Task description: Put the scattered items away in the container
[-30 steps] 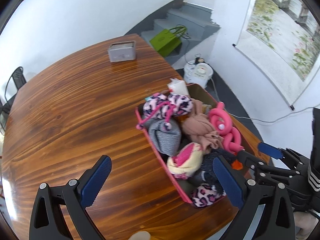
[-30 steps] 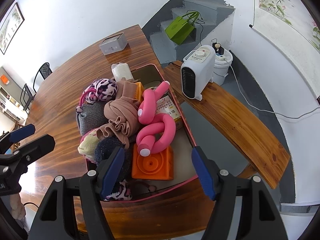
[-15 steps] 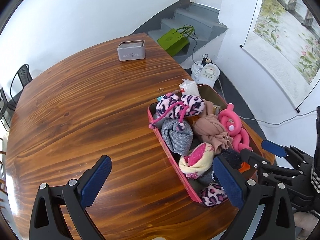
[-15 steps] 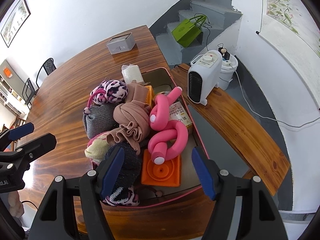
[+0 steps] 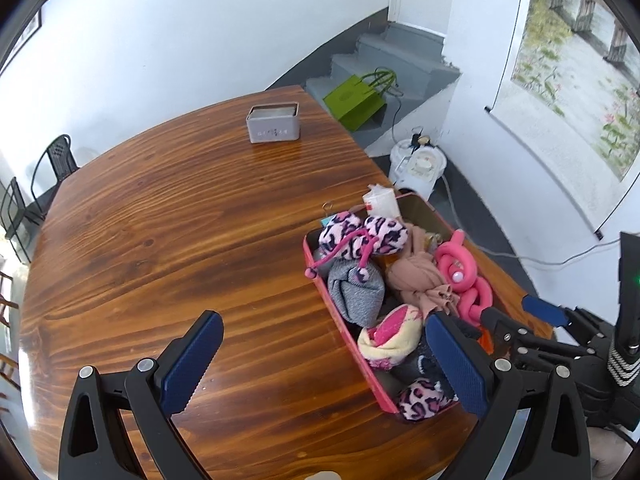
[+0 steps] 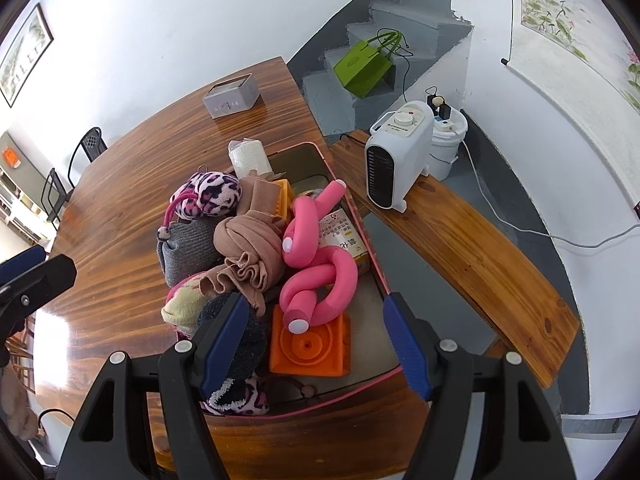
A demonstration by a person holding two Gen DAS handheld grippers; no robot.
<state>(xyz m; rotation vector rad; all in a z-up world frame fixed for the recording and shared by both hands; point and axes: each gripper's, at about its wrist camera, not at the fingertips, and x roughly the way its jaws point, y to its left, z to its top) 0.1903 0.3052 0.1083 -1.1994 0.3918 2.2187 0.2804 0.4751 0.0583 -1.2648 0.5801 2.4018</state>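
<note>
A pink-rimmed container sits at the table's right edge, piled with soft items: leopard-print pieces, a grey knit, a tan cloth, a pink foam twist, an orange block and a white roll. My left gripper is open and empty, above the table left of the container. My right gripper is open and empty, above the container's near end.
A grey tin box stands at the table's far side. A wooden bench with a white heater runs right of the table. Black chairs stand at the left. A green bag sits on the stairs.
Both grippers have drawn back and up from the container, so it looks smaller and farther. Both stay open and empty. The items in the container have not moved.
</note>
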